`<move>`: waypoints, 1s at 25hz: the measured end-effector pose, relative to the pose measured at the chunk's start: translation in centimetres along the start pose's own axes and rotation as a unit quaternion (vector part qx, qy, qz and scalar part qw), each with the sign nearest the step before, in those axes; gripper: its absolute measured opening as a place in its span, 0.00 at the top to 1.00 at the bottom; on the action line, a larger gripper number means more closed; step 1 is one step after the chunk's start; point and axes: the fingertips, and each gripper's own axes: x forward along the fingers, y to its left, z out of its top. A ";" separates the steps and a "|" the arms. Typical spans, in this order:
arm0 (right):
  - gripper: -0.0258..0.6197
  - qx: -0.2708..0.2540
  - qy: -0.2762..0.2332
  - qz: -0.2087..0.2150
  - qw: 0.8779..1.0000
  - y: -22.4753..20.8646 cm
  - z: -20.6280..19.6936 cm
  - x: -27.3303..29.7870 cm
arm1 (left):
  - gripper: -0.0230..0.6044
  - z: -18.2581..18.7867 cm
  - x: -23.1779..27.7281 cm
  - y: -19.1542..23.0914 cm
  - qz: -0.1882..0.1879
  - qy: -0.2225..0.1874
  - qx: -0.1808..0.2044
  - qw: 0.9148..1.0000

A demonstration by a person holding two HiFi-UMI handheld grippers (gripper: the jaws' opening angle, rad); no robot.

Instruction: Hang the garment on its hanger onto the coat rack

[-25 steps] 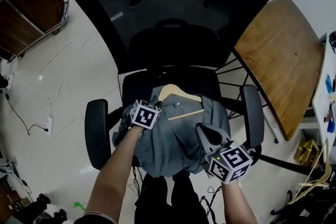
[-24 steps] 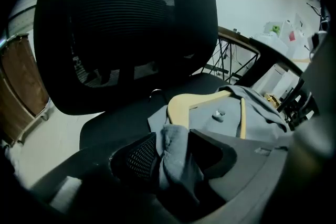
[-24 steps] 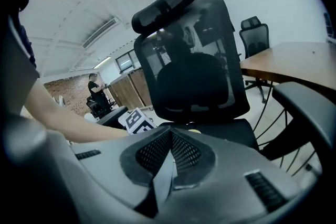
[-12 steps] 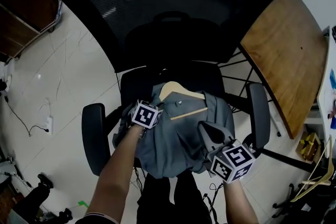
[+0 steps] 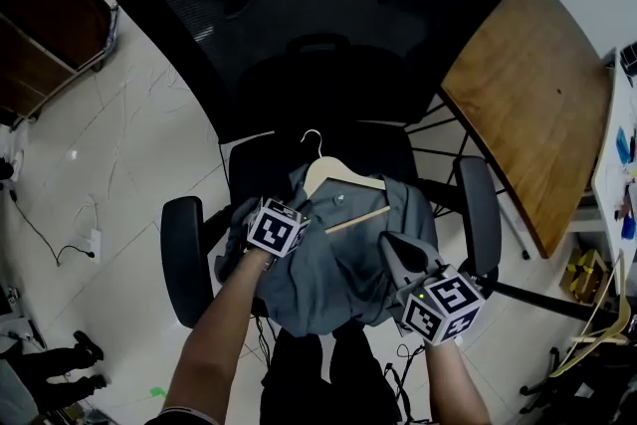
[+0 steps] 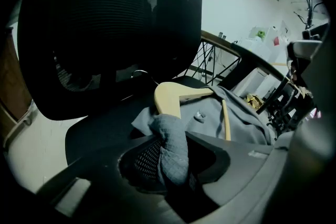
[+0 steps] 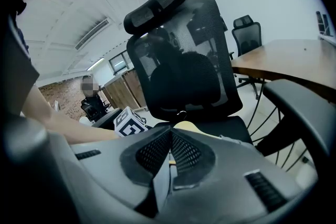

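Observation:
A grey garment (image 5: 338, 269) lies on a wooden hanger (image 5: 343, 178) on the seat of a black office chair (image 5: 261, 164); the hanger's metal hook (image 5: 313, 136) points at the backrest. My left gripper (image 5: 285, 216) is at the garment's left shoulder. Its jaws have just been closing, and a bunched fold of grey cloth (image 6: 170, 147) is now pinched between the pads, close to the hanger's end (image 6: 167, 97). My right gripper (image 5: 394, 250) rests on the garment's right side with its jaws together on a thin grey fold (image 7: 160, 186).
The chair's armrests (image 5: 184, 259) (image 5: 478, 214) flank the garment and its tall mesh back (image 5: 309, 5) rises behind. A wooden table (image 5: 537, 105) stands at the right, a brown cabinet (image 5: 50, 25) at the far left. Another hanger (image 5: 597, 333) lies at the lower right.
The left gripper has shifted slightly and closed on a fold of the garment. The hanger's hook now shows against the seat. The right gripper has stayed put.

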 end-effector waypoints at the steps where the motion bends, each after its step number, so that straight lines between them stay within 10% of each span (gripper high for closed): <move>1: 0.96 0.002 -0.003 0.003 1.000 0.1 0.3 -0.2 | 0.79 0.5 -0.6 -0.7 -0.009 -0.009 -0.002 1.000; 14: 0.96 0.005 -0.053 0.002 0.999 0.2 2.8 -6.2 | 0.82 5.2 -5.4 -9.5 -0.062 -0.050 0.040 0.996; 25: 0.96 -0.038 -0.104 0.054 0.992 3.0 7.2 -10.6 | 0.84 9.0 -16.8 -13.1 0.019 -0.094 0.121 0.988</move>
